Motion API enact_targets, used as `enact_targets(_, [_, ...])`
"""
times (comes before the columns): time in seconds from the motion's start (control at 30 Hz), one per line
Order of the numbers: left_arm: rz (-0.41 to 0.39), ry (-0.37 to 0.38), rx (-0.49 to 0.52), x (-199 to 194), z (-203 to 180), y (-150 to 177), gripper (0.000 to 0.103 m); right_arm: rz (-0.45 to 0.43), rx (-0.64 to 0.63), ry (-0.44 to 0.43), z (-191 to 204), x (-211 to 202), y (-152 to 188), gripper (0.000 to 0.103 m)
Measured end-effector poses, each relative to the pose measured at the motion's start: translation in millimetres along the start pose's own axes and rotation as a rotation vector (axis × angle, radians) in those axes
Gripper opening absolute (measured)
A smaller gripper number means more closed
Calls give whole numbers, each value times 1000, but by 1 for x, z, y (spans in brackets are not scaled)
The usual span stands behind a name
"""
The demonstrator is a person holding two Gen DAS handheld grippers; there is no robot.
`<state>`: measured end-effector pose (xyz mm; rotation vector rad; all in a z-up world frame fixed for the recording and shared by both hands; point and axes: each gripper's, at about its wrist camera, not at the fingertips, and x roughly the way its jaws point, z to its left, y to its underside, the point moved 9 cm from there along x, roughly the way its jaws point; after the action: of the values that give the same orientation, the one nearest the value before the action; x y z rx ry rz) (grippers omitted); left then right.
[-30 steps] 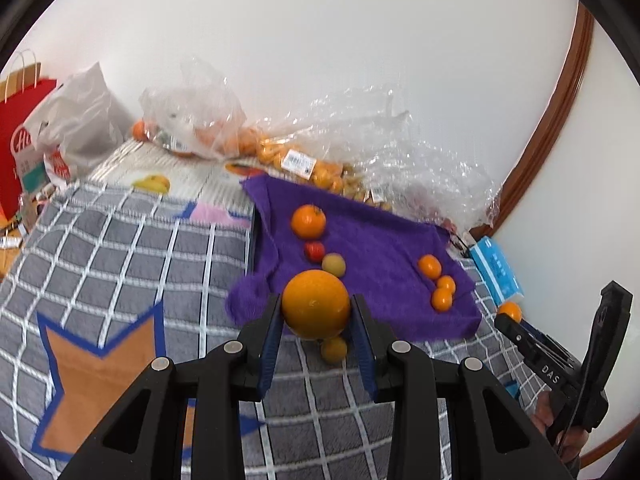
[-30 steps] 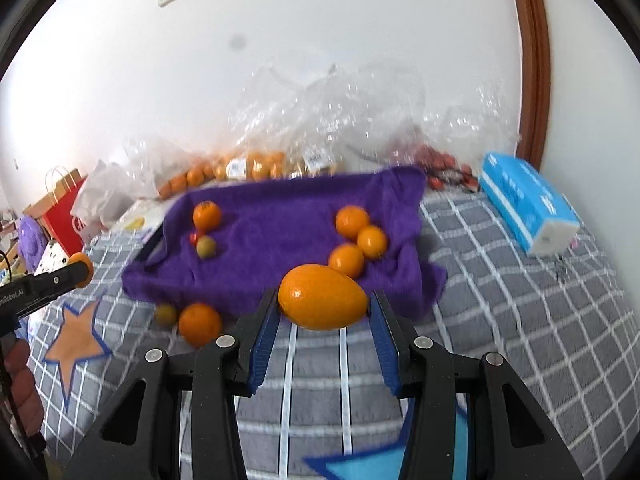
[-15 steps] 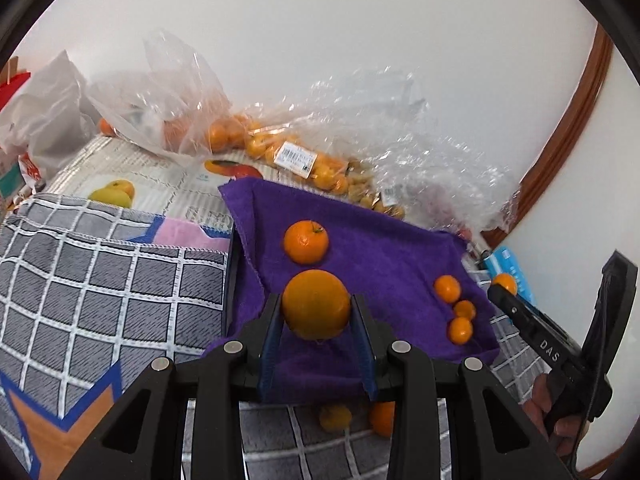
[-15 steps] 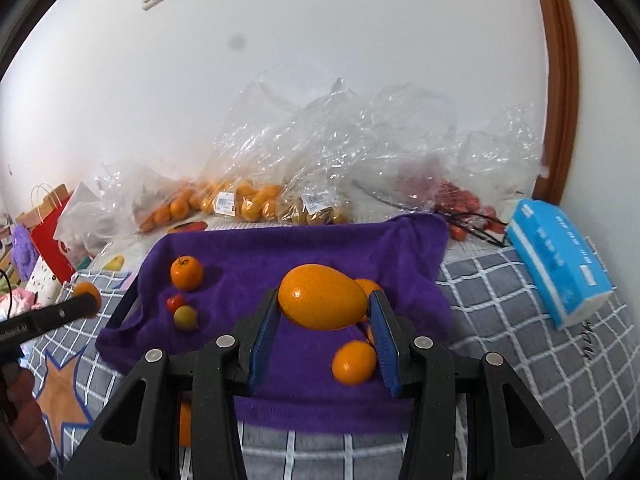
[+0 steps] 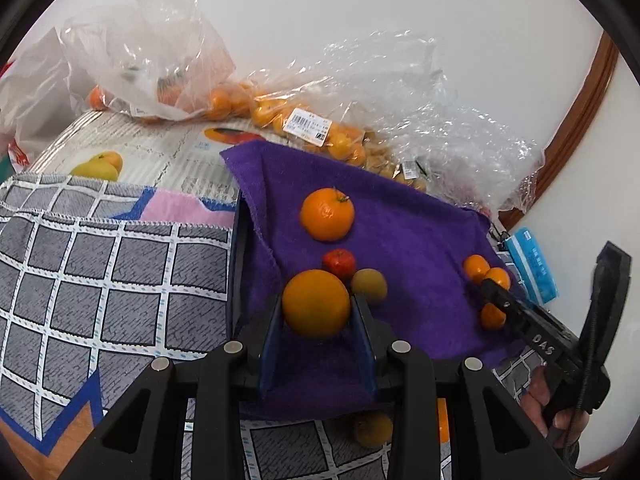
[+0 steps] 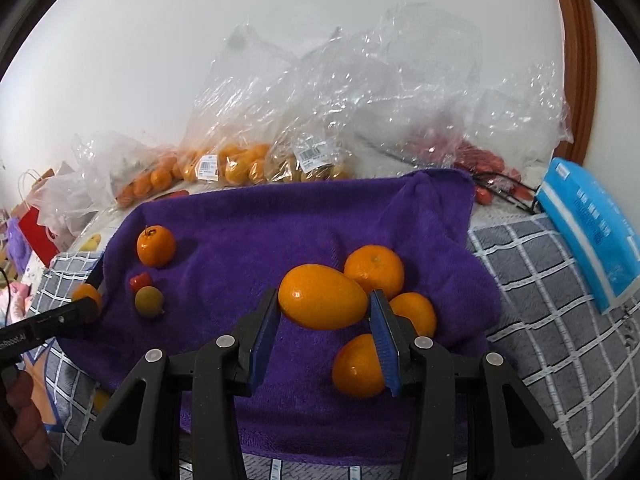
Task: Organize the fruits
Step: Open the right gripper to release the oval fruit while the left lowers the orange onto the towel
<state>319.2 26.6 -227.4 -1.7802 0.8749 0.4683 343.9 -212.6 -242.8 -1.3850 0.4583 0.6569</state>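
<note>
My left gripper (image 5: 316, 314) clamps a round orange (image 5: 316, 304) over the purple towel (image 5: 416, 248) beside a small red fruit (image 5: 339, 262), while my right gripper (image 6: 324, 316) squeezes an oval orange (image 6: 322, 296) above three loose oranges (image 6: 374, 268).

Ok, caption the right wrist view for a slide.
Right gripper holds an oval orange fruit above the purple towel, beside three small oranges.

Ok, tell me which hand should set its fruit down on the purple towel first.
Right, probably. The right claw holds its oval orange fruit right beside the three oranges grouped on the purple towel; either could go.
</note>
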Motion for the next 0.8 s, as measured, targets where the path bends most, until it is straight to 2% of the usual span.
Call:
enact_targets(0.4, [3, 7, 29, 8, -10, 3, 32, -1, 13, 1, -2, 4, 2, 45])
enact_targets(0.63, [-17, -26, 40, 10, -9, 3, 32, -23, 10, 16, -3, -1, 1, 46])
enact_targets(0.7, [-19, -29, 45, 11, -11, 2, 32, -26, 11, 22, -4, -1, 1, 50])
enact_targets(0.8, [-25, -36, 59, 13, -12, 2, 32, -33, 16, 26, -5, -3, 0, 50])
